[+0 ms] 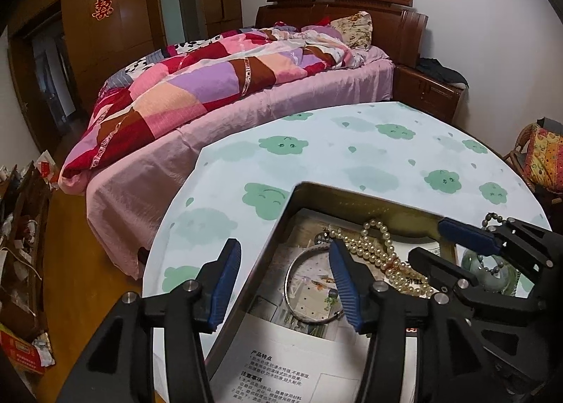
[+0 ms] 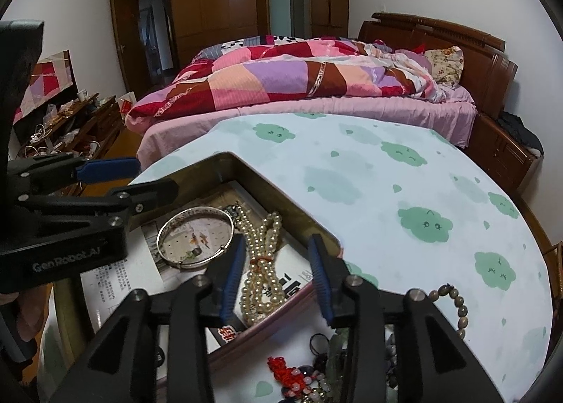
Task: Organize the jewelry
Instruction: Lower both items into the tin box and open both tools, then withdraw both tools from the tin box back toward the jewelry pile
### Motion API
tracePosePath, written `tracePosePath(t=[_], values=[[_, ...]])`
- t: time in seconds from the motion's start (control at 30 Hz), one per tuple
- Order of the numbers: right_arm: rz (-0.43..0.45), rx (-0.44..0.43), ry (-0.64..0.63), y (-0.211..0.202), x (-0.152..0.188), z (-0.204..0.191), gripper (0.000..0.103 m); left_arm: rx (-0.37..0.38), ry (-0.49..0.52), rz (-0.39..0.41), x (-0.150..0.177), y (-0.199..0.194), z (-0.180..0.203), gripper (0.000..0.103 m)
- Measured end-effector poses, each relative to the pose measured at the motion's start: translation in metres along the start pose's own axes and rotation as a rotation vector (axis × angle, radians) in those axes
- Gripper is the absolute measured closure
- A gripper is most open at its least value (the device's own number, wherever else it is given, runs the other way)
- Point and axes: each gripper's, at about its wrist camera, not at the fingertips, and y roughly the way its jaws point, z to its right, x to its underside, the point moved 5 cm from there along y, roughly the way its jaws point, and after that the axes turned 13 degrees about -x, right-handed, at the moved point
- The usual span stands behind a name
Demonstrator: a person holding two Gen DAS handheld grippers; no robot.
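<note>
An open metal tin [image 1: 299, 193] [image 2: 228, 158] lined with printed paper sits on the cloud-print table. Inside lie a silver bangle [image 1: 292, 283] [image 2: 169, 227] and a pearl necklace [image 1: 383, 248] [image 2: 262, 262]. My left gripper [image 1: 283, 283] is open, its fingers astride the tin's left wall. My right gripper [image 2: 278, 276] is open and empty, above the pearl necklace and the tin's right edge; it also shows in the left wrist view [image 1: 454, 244]. A jade bangle [image 1: 487, 271], a brown bead bracelet [image 2: 454, 301] and a red knot charm [image 2: 281, 369] lie outside the tin.
The round table [image 2: 404, 174] has a pale cloth with green clouds. A bed with a patchwork quilt [image 1: 218, 82] stands just beyond it. A nightstand [image 1: 427, 89] is at the far right, a cluttered low cabinet [image 2: 63, 125] at the left.
</note>
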Motion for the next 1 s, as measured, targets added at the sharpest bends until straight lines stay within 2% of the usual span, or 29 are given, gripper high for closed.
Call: tracePosePath(t=[0.13,0.53,0.63,0.87,1.0], values=[[0.006,-0.001,-0.001,-0.002,0.001,-0.001,0.055,-0.001,-0.014,-0.01,0.005,0.002,-0.001,0.049],[0.004,0.0,0.003,-0.002,0.001,-0.003,0.048,-0.009,-0.03,-0.018,0.012,-0.002,-0.001,0.047],[0.004,-0.002,0.021,-0.014,0.007,0.0,0.046,-0.011,-0.045,0.001,0.016,-0.012,-0.002,0.037],[0.027,0.028,0.092,-0.063,0.033,0.026,0.038,-0.001,-0.047,0.05,0.037,-0.045,0.012,0.037],[0.056,0.07,0.152,-0.094,0.053,0.049,0.036,0.03,-0.008,0.078,0.043,-0.064,0.032,0.037]])
